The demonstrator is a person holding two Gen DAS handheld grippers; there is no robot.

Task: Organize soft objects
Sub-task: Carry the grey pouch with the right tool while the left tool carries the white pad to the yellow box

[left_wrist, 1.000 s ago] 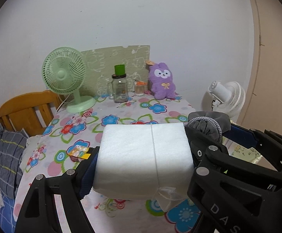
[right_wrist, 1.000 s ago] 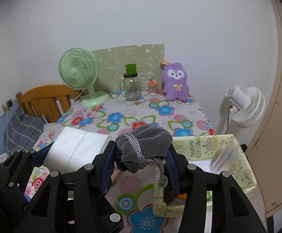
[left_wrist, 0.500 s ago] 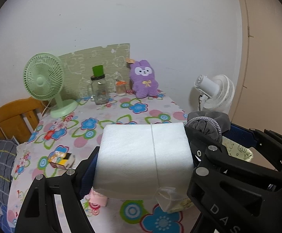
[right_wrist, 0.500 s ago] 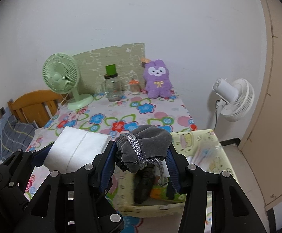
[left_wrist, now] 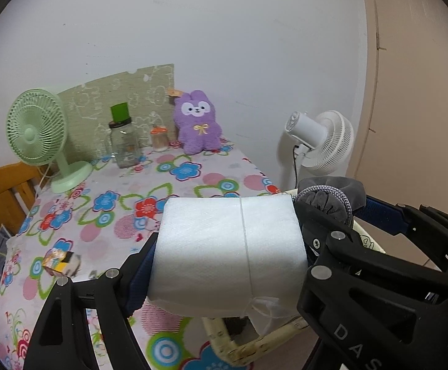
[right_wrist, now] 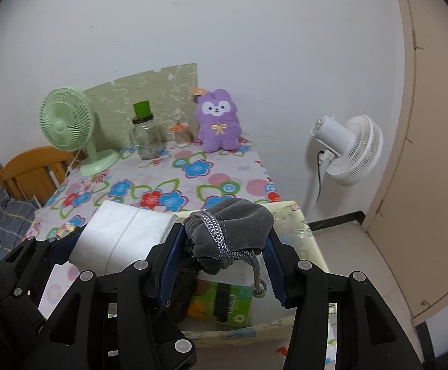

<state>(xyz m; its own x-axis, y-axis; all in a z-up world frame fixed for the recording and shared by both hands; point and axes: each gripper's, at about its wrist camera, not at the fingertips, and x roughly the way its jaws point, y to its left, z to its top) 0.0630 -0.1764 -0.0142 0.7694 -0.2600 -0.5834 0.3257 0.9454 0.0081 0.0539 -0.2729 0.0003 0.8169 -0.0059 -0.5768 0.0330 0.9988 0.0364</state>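
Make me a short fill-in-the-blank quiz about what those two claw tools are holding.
1. The left gripper is shut on a ____ foam bundle.
2. The right gripper is shut on a ____ drawstring pouch.
3. Below the pouch sits a pale yellow ____.
4. The plush bunny is coloured ____.

Answers: white; grey; basket; purple

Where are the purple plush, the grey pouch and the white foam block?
Purple plush [right_wrist: 218, 123], right wrist view, its belly.
Grey pouch [right_wrist: 239, 219], right wrist view, its top.
Foam block [left_wrist: 205, 252], left wrist view, its front.

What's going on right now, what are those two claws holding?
Left gripper shut on white foam block. Right gripper shut on grey drawstring pouch. Both over yellow storage box; nothing blocking.
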